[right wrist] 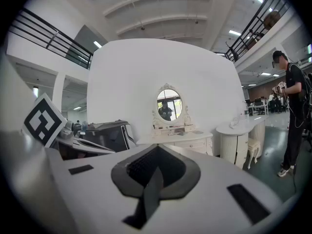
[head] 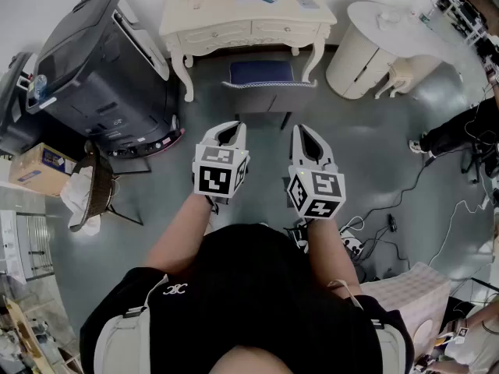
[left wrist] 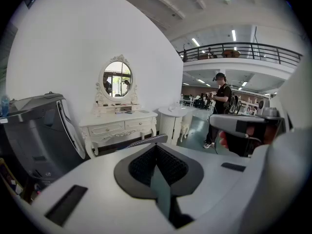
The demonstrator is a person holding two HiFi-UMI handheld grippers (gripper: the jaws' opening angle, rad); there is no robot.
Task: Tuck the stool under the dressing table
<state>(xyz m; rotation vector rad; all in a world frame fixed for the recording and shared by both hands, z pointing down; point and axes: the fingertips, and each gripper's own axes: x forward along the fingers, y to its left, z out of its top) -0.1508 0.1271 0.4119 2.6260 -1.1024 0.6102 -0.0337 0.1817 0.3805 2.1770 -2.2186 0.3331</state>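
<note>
A stool (head: 261,78) with a dark blue seat and grey skirt stands on the floor just in front of the cream dressing table (head: 234,23), its rear part under the table's front edge. My left gripper (head: 229,131) and right gripper (head: 307,136) hover side by side a little nearer than the stool, both shut and holding nothing. In the left gripper view the dressing table (left wrist: 119,126) with its oval mirror (left wrist: 117,79) lies ahead, and the stool's seat edge (left wrist: 151,139) peeks over the jaws. The right gripper view shows the same table (right wrist: 183,139) ahead.
A large dark machine (head: 101,72) stands left of the dressing table. A white rounded cabinet (head: 370,45) with a small white stool (head: 398,76) sits to the right. Cables (head: 390,209) lie on the floor at right. A wicker chair (head: 97,185) is at left. A person (left wrist: 220,106) stands beyond.
</note>
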